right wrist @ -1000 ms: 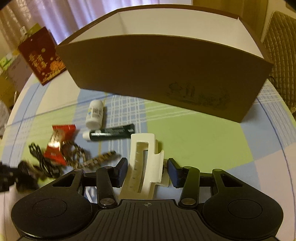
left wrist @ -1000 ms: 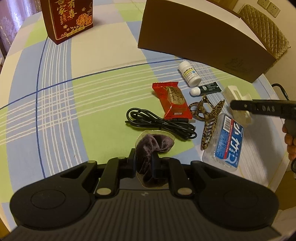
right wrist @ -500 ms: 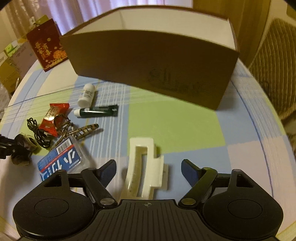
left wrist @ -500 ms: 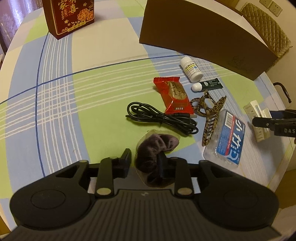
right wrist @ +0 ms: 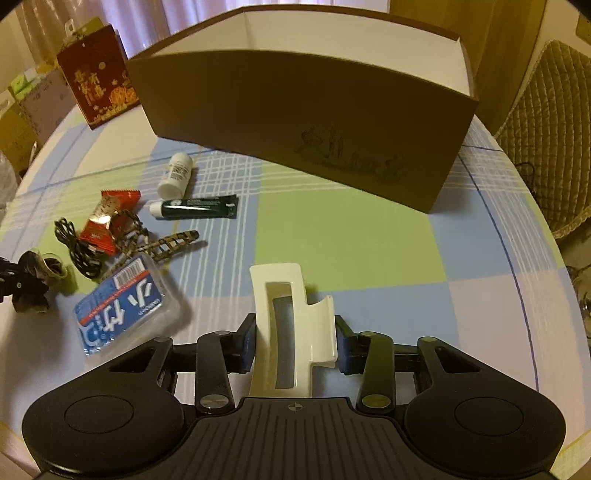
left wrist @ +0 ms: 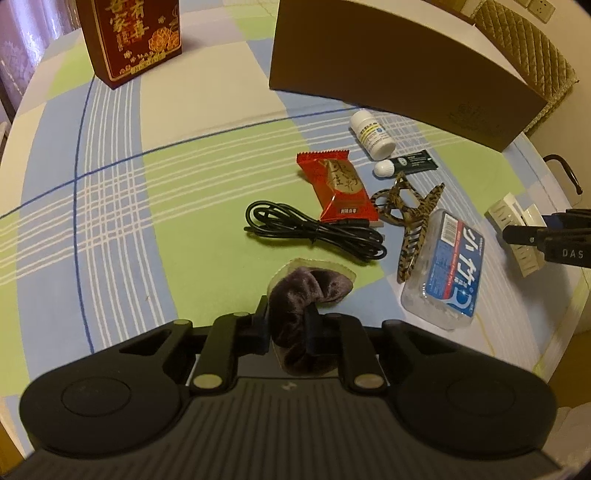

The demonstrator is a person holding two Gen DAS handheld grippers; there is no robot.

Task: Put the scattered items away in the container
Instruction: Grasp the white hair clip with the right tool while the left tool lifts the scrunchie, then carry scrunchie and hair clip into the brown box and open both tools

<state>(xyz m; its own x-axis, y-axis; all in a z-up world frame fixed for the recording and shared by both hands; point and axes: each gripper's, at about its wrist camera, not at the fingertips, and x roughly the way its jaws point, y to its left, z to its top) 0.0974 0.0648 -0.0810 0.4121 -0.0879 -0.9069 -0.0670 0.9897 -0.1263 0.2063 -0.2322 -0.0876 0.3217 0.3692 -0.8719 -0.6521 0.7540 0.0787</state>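
Observation:
A dark purple velvet scrunchie (left wrist: 314,286) lies on the checked tablecloth, and my left gripper (left wrist: 287,323) is shut on its near part. My right gripper (right wrist: 295,345) is shut on a white hair claw (right wrist: 280,295), which lies low over the table near the right edge. The same white hair claw (left wrist: 517,218) shows at the far right of the left wrist view. The brown cardboard box (right wrist: 295,110) stands open-topped at the back, its white inside showing nothing. The box (left wrist: 388,62) is well beyond both grippers.
Scattered between the grippers are a red snack packet (left wrist: 340,184), a black cable (left wrist: 314,230), a leopard hair claw (left wrist: 410,218), a blue-labelled plastic case (left wrist: 447,269), a white bottle (left wrist: 371,134) and a green tube (left wrist: 410,164). A red gift bag (left wrist: 133,33) stands at the back left.
Half a second ago both grippers stood open over their items. Now the right has shut on the white hair claw and the left on the scrunchie.

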